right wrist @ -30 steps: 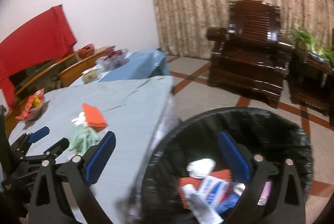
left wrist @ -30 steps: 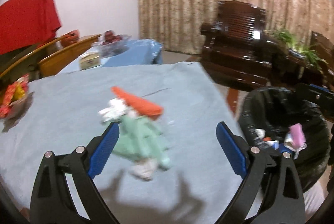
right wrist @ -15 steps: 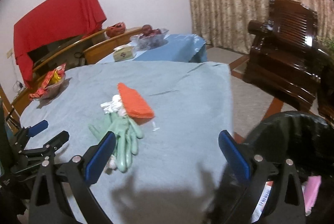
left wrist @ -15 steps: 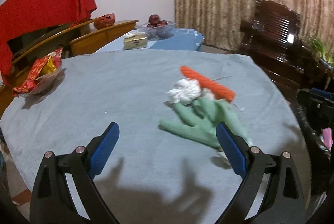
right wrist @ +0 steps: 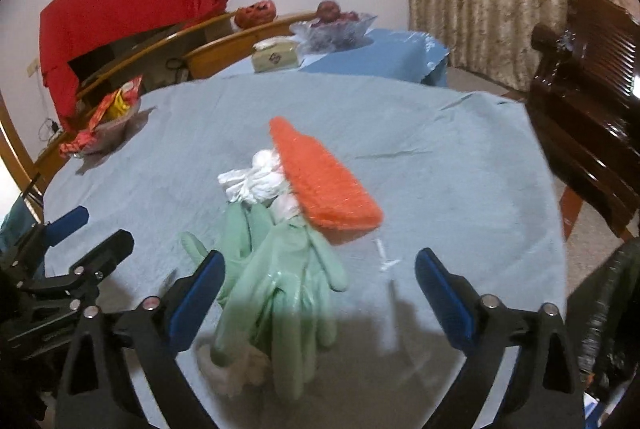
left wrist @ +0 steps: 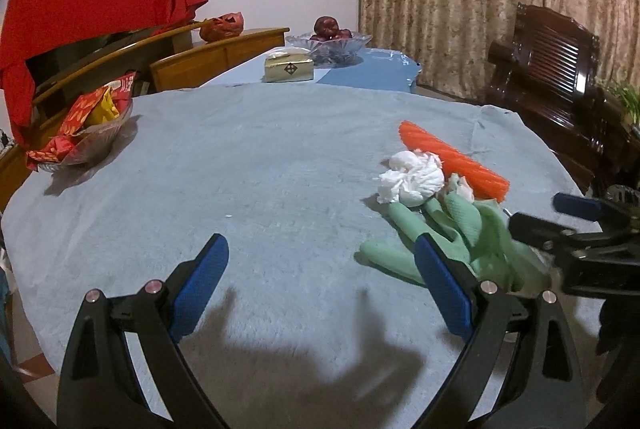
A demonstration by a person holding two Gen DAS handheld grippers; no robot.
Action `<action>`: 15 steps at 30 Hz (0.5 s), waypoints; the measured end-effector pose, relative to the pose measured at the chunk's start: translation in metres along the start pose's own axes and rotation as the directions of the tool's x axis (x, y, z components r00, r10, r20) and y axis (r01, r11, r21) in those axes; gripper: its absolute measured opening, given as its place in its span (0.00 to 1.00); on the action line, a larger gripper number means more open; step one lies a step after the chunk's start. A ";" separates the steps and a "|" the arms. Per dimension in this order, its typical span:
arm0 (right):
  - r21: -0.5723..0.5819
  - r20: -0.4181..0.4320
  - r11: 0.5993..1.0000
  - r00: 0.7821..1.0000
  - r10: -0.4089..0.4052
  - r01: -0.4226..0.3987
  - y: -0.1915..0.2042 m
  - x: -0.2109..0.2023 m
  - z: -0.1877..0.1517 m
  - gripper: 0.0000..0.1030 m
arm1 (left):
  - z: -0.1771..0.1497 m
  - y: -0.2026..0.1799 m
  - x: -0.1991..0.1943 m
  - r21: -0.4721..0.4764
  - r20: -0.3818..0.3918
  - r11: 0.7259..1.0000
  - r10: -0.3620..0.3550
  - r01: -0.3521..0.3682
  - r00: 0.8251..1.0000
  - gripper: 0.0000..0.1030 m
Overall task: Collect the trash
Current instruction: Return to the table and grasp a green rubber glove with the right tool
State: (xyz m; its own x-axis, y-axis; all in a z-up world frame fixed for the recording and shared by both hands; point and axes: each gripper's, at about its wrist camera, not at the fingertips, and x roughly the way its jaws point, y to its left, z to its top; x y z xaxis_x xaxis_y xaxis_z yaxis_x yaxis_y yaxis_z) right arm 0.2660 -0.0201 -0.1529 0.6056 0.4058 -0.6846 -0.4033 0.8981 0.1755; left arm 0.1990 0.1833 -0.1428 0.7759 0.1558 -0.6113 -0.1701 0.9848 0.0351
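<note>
A trash pile lies on the blue-grey tablecloth [left wrist: 240, 157]: pale green rubber gloves [right wrist: 276, 281], a crumpled white tissue [right wrist: 256, 181] and an orange scrubber [right wrist: 320, 181]. A small white plastic scrap [right wrist: 386, 257] lies beside them. My right gripper [right wrist: 320, 261] hovers over the glove cuffs; its jaws are closing but wide apart, pads clear of the gloves. My left gripper [left wrist: 320, 245] is open above bare cloth, with the gloves [left wrist: 464, 225], tissue [left wrist: 412, 177] and scrubber [left wrist: 452, 157] beyond its right finger. Each gripper shows in the other's view: the right gripper [left wrist: 556, 215], the left gripper [right wrist: 92, 231].
A bowl of snack packets [left wrist: 88, 125] sits at the table's far left. A tissue box [left wrist: 288, 69] and a fruit bowl [left wrist: 332, 37] stand on the table behind. A dark wooden chair [right wrist: 588, 89] is at the right, with the black-bagged bin [right wrist: 612, 301] below it.
Both views swung left from the black bin onto the table. The right gripper came down close over the gloves and its jaws narrowed a little. The left gripper shifted left of the pile.
</note>
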 end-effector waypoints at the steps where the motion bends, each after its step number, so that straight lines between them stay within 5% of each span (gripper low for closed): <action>1: 0.000 -0.012 1.000 1.000 0.008 -0.008 0.001 0.005 0.000 0.82 | 0.000 0.000 0.001 -0.001 -0.001 1.000 0.000 0.000 1.000 0.89; 4: 0.001 -0.046 0.999 0.998 0.043 -0.043 0.002 0.016 0.000 0.68 | -0.001 0.000 0.004 0.000 -0.005 1.000 -0.002 0.002 1.000 0.89; 6: 0.005 -0.070 0.996 0.994 0.089 -0.089 0.003 0.021 0.000 0.47 | -0.002 -0.001 0.006 -0.001 -0.009 1.000 -0.003 0.003 1.000 0.89; 12: -0.005 -0.072 0.990 0.987 0.143 -0.144 0.005 0.009 -0.003 0.19 | -0.004 -0.002 0.007 -0.007 -0.019 1.000 -0.012 0.012 1.000 0.89; 15: 0.016 -0.064 0.987 0.985 0.162 -0.162 0.001 0.000 -0.005 0.15 | -0.005 -0.006 0.005 -0.001 -0.022 1.000 -0.017 0.017 1.000 0.89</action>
State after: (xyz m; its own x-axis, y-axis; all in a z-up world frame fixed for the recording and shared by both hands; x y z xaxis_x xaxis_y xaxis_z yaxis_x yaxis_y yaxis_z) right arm 0.2624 -0.0198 -0.1562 0.4871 0.5345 -0.6907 -0.4847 0.8233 0.2953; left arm 0.2009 0.1777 -0.1496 0.7652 0.1377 -0.6288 -0.1576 0.9872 0.0244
